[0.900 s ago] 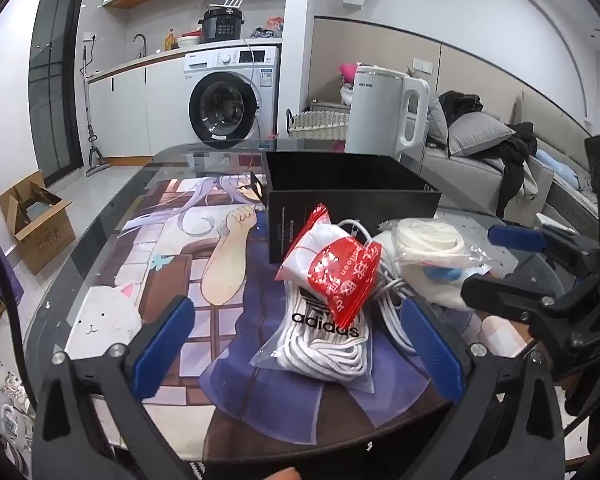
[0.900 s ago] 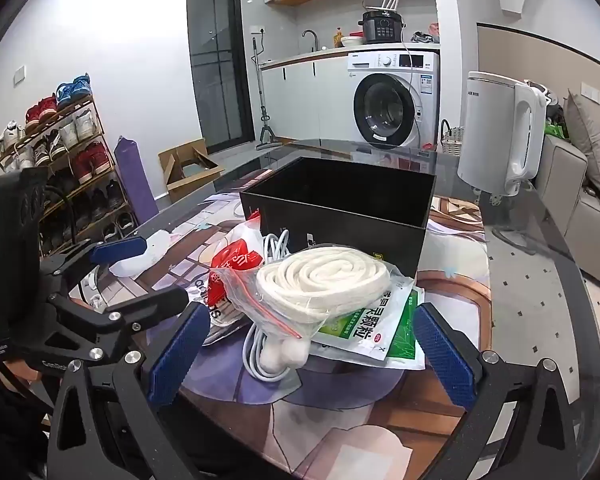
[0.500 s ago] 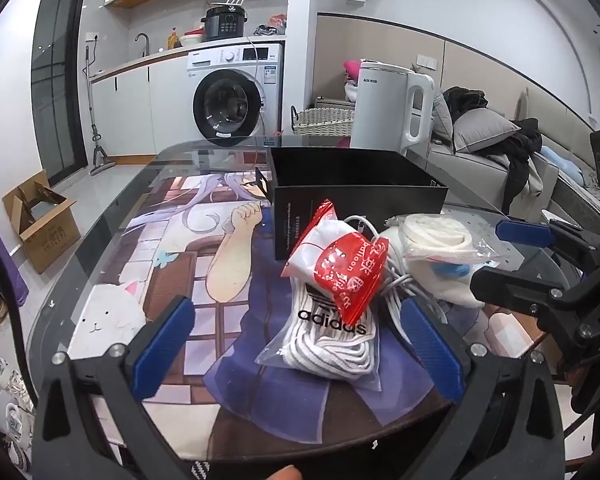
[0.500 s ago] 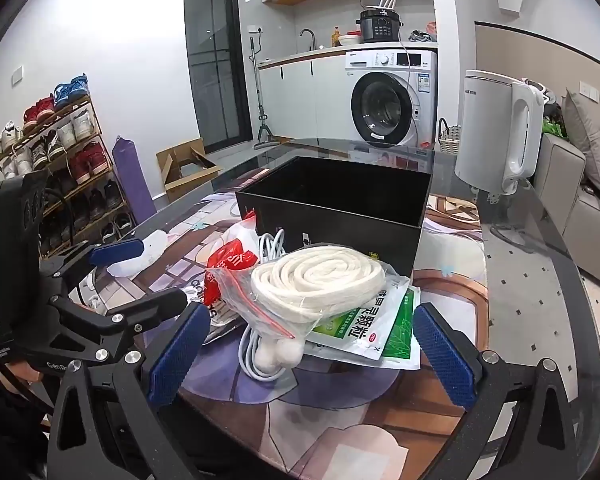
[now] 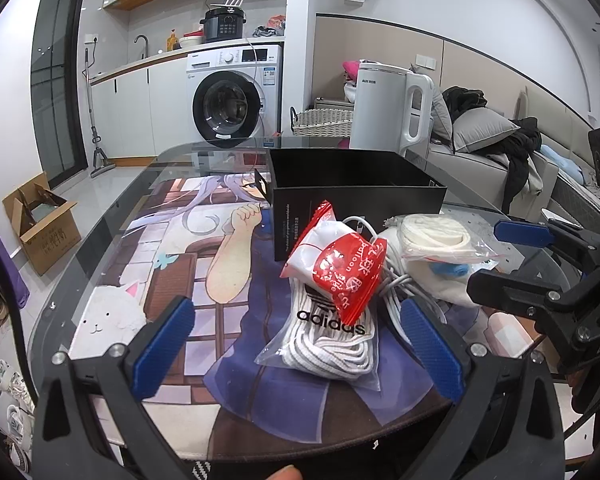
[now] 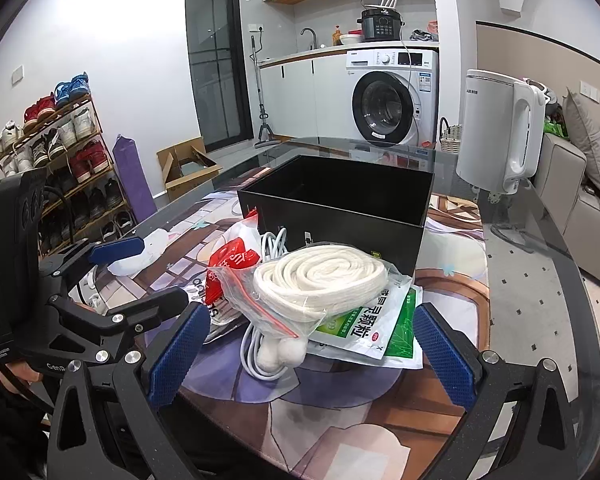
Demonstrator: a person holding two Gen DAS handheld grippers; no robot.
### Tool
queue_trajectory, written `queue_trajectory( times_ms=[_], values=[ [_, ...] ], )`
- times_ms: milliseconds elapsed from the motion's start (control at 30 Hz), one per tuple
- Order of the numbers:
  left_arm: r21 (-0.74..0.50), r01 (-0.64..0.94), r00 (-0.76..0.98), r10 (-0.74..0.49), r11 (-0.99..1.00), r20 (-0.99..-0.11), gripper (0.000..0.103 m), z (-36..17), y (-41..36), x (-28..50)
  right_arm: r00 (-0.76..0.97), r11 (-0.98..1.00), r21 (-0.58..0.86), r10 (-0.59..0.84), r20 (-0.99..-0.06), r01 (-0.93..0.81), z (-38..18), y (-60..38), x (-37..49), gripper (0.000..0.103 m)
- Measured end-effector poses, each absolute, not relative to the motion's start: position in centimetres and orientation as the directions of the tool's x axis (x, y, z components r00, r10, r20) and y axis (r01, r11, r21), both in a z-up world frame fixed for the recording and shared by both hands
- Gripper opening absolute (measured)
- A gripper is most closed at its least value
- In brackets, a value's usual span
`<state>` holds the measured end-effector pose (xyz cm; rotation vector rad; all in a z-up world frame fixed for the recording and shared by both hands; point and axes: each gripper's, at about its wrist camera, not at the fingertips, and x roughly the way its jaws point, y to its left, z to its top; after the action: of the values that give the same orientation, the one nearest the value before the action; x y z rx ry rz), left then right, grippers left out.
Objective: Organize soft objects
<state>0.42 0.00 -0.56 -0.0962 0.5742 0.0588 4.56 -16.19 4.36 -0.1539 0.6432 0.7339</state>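
Bags (image 5: 332, 300) lie heaped on the table (image 5: 100, 248) at 6 o'clock of the box (image 5: 352, 184). Left gripper (image 5: 296, 344) and right gripper (image 6: 308, 356) have edged closer, both wide open, empty; no pickup begun.

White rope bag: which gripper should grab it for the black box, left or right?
Right, probably. The right gripper is open and lined up on the white rope bag, the black box straight behind. The left gripper faces the adidas bag.
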Motion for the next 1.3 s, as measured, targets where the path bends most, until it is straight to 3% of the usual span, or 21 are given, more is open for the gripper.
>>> queue_trajectory(
  times_ms=[1300],
  values=[
    [-0.073,-0.084,0.839,0.031,0.994,-0.544,0.103,-0.33,-0.16,0.29,0.559,0.742,0.085,0.571,-0.601,-0.665,4.29,-16.05,4.51,0.103]
  ],
)
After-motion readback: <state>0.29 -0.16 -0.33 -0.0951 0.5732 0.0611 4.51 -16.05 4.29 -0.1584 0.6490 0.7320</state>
